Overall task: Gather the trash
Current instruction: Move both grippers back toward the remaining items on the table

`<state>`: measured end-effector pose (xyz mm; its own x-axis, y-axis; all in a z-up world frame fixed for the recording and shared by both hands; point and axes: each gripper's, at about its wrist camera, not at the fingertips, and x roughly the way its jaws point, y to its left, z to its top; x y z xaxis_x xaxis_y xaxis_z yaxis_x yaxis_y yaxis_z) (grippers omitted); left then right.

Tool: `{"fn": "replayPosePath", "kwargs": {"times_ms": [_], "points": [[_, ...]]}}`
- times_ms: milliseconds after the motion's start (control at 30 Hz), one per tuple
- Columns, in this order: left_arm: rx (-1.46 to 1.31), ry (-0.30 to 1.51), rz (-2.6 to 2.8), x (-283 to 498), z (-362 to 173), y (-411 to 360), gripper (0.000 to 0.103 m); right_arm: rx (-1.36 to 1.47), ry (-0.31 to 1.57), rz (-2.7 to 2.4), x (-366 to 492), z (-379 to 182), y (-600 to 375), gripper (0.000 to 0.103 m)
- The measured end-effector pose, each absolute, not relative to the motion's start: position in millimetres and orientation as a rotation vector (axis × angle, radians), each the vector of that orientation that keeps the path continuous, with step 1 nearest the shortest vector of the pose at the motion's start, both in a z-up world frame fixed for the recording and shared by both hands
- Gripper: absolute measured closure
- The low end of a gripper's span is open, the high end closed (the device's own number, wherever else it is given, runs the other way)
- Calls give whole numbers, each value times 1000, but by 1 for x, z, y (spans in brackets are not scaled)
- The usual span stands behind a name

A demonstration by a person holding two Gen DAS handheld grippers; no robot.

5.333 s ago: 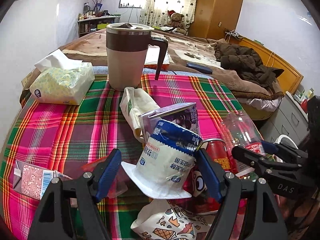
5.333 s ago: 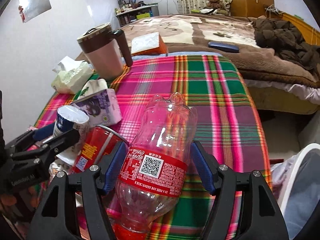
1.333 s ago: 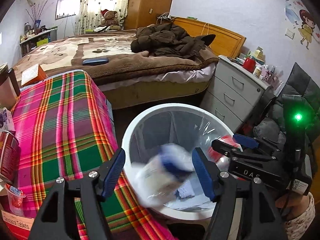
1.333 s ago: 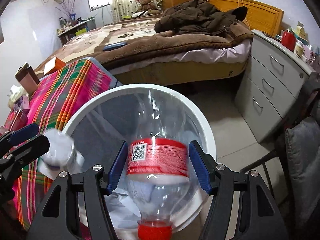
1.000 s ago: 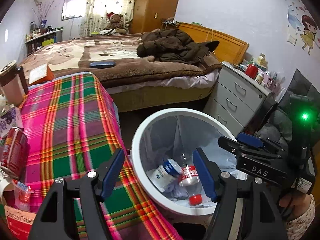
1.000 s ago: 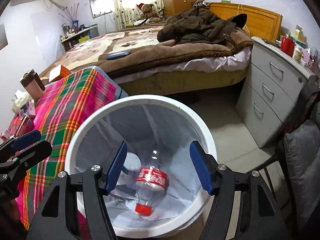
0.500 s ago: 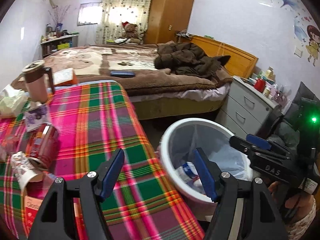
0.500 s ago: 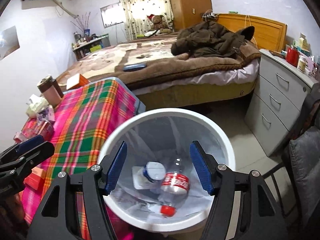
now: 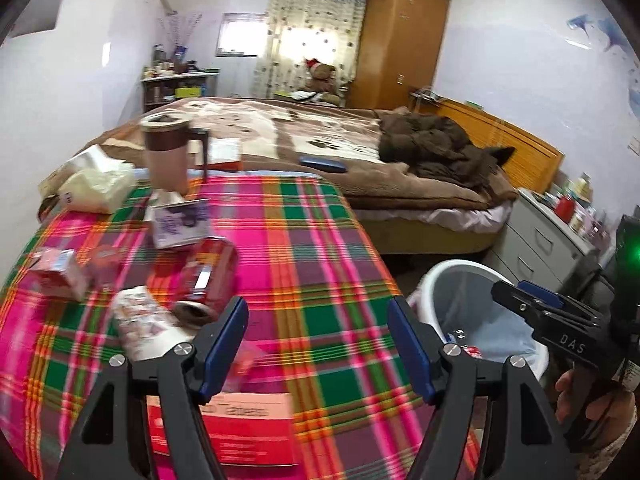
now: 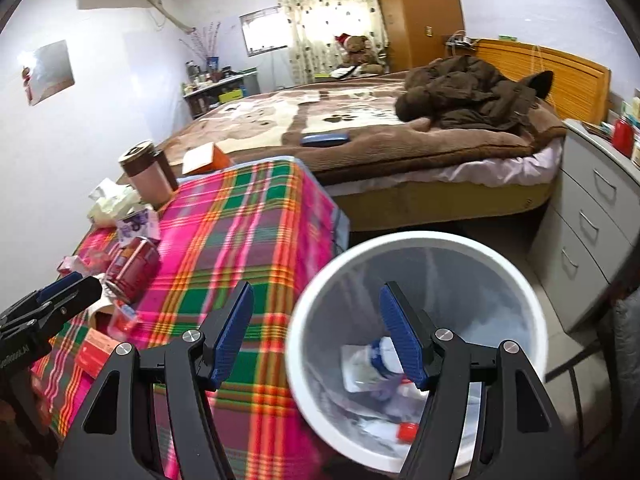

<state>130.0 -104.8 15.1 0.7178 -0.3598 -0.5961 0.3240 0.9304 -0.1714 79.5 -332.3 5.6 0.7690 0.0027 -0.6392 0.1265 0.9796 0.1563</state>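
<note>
At the far left of the worktop (image 9: 320,256), covered in a pink and green plaid cloth, a tissue pack (image 9: 98,186) lay beside a tall brown-lidded mug (image 9: 166,156), with a small purple carton (image 9: 180,222) just in front of them. Nearer the edge sat a pink carton (image 9: 56,274), a red can (image 9: 206,276) on its side and a crumpled printed wrapper (image 9: 144,326) touching its open end, all blurred. A red and white box (image 9: 232,430) lay closest, partly under the left gripper (image 9: 318,344), whose blue-padded fingers (image 9: 224,344) stood wide apart over the cloth with nothing between them. To the right of the worktop, on the floor, stood the white bin (image 10: 416,344), lined with a clear bag; inside it lay a white and blue cup (image 10: 368,364) and a clear bottle with a red cap (image 10: 406,432). The right gripper (image 10: 318,336) hung over the bin's near rim, its fingers (image 10: 400,336) likewise spread and empty. Behind everything ran the bed (image 10: 360,128) with a brown jacket (image 10: 472,88) heaped on it, and a grey drawer unit (image 10: 592,208) stood at the far right.
</note>
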Motion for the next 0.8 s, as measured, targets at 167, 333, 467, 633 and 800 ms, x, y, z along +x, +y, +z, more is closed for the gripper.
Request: {"fn": "replayPosePath", "kwargs": {"times_ms": [167, 333, 467, 633, 800], "points": [[-79, 668, -302, 135, 13, -68, 29, 186, 692, -20, 89, 7, -312, 36], [-88, 658, -238, 144, 13, -35, 28, 169, 702, 29, 101, 6, -285, 36], [-104, 666, -198, 152, 10, -12, 28, 167, 708, 65, 114, 5, -265, 36], [-111, 678, -149, 163, 6, 20, 26, 167, 722, 106, 128, 3, -242, 36], [-141, 679, -73, 175, 4, 52, 24, 173, 737, 136, 144, 0, -222, 36]]}}
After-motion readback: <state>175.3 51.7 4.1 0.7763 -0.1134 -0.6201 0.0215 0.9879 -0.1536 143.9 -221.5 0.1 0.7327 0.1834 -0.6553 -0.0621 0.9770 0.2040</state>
